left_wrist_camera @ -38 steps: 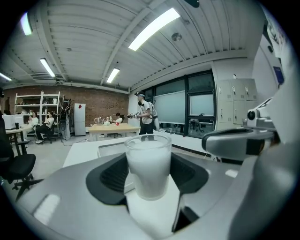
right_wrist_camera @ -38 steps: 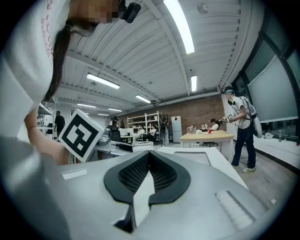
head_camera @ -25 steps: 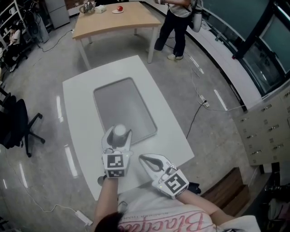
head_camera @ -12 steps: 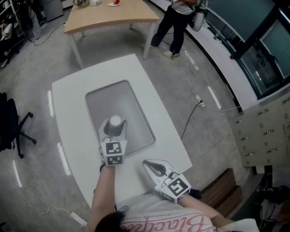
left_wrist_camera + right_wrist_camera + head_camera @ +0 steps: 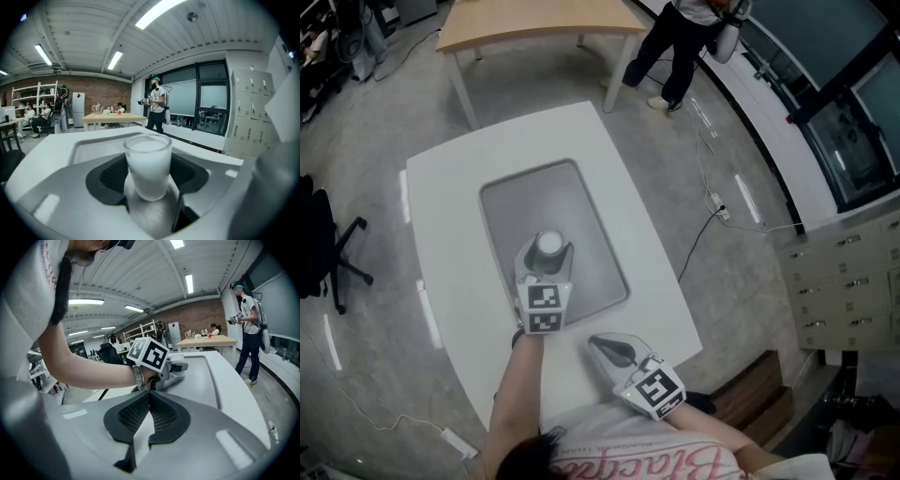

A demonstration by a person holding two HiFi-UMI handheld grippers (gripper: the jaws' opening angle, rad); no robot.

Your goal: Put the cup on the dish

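Observation:
A frosted white cup stands upright between the jaws of my left gripper, which is shut on it. The cup is over the near part of the grey tray-like dish; I cannot tell whether its base touches the dish. That dish lies on the white table. My right gripper is at the table's near edge, shut, with nothing between its pads. In the right gripper view the left gripper's marker cube and the dish lie ahead.
A wooden table stands beyond the white one, with a person beside it. A black office chair is on the left. A cable runs across the floor on the right, near grey drawer cabinets.
My left gripper has carried the cup forward from the dish's near rim to over its near part. The right gripper has stayed about where it was.

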